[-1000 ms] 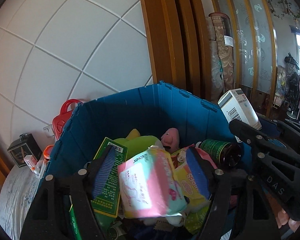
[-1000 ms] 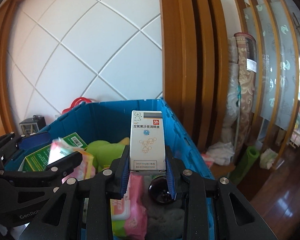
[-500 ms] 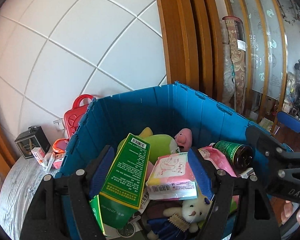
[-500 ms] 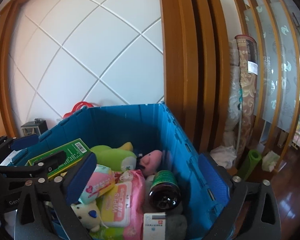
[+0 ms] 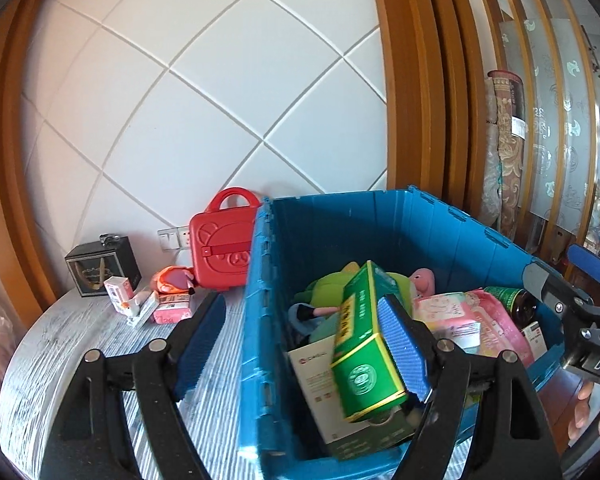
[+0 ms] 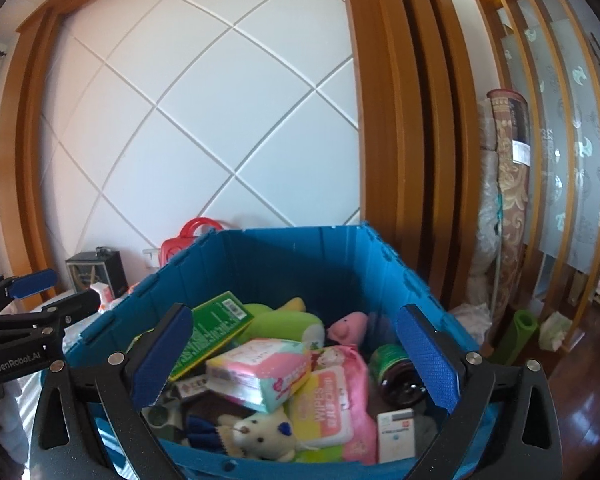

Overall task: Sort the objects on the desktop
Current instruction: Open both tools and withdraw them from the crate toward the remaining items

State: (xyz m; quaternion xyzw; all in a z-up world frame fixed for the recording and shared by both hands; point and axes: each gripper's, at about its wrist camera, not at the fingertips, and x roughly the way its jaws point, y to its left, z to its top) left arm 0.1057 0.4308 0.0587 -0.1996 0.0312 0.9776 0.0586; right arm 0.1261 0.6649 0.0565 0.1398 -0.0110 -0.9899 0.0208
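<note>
The blue storage bin (image 5: 340, 232) stands on a round grey table (image 5: 60, 352), filled with several items. My left gripper (image 5: 304, 344) straddles the bin's left wall, its jaws opening. A green box (image 5: 364, 340) in the bin leans beside the right pad, not pinched. My right gripper (image 6: 294, 360) hangs wide open over the bin (image 6: 284, 248) with nothing held. Below it lie a pink tissue pack (image 6: 260, 372), a wipes pack (image 6: 328, 408), a brown bottle (image 6: 396, 372), a plush bear (image 6: 260, 436) and a white medicine box (image 6: 396, 434). The left gripper (image 6: 54, 294) shows at the left edge.
Left of the bin on the table stand a red toy case (image 5: 224, 248), a black gift box (image 5: 102, 264) and some small cartons (image 5: 120, 294) near the wall. Wooden door frames and a rolled carpet (image 6: 508, 184) are to the right.
The right gripper opened and dropped the white medicine box into the bin. The left gripper let the pink tissue pack fall in, then swung left until one finger is outside the bin.
</note>
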